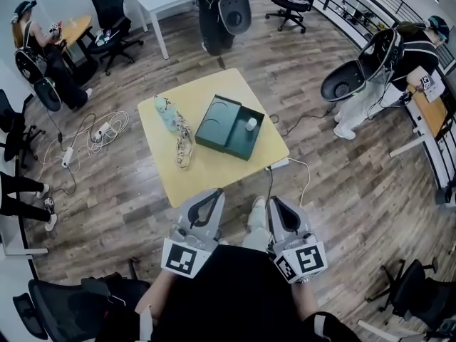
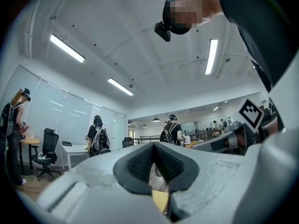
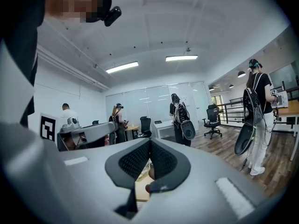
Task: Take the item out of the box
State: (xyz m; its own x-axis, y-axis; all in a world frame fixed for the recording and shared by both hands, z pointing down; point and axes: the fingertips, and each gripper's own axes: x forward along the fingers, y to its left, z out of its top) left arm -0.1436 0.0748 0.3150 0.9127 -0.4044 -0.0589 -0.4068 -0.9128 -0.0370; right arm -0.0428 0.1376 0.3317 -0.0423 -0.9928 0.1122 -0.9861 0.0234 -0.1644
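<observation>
item (image 1: 251, 124) in the box (image 1: 235, 143) (small, white) lies well ahead of closed left gripper (image 1: 213, 193) and right gripper (image 1: 275, 200).

- Small white item (image 1: 251, 124) in the box (image 1: 217, 120), toward its 3 o'clock: too small to identify.
- Pale strappy thing (image 1: 184, 147) at the table (image 1: 221, 173)'s 9 o'clock: shape unclear.
- Chair (image 1: 417, 294) at 4 o'clock: cut by the edge.
</observation>
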